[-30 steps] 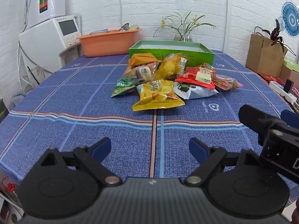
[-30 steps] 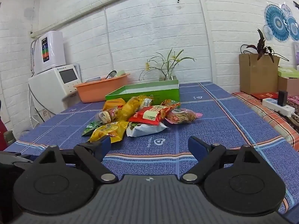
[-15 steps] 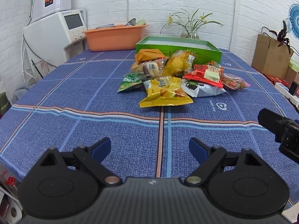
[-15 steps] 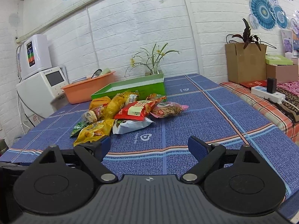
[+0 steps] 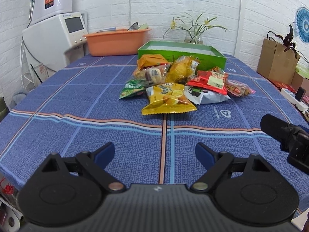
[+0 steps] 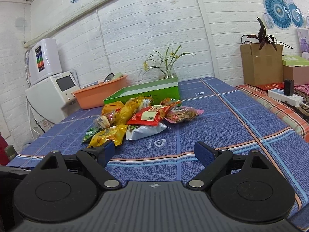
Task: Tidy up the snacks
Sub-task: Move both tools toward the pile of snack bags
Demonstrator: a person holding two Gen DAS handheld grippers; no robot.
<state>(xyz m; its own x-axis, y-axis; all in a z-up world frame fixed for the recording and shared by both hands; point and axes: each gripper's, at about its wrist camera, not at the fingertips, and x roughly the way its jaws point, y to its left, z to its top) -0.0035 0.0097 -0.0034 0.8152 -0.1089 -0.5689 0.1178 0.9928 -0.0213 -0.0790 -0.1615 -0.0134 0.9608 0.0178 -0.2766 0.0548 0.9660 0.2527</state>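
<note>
A pile of snack packets lies mid-table in front of an open green box, which also shows in the right wrist view. Nearest is a yellow chip bag, with a white packet, a red packet, a green packet and a pink-ended packet around it. My left gripper is open and empty, low over the blue tablecloth, well short of the pile. My right gripper is open and empty, right of the left one; the yellow bag lies by its left finger.
An orange tub and a vase of flowers stand behind the box. A white appliance is at the far left. A cardboard box with a plant and a power strip sit off the table's right side.
Both grippers have moved a little closer to the pile and both views have tilted and swung slightly. The jaws stay open. The snacks have not moved.
</note>
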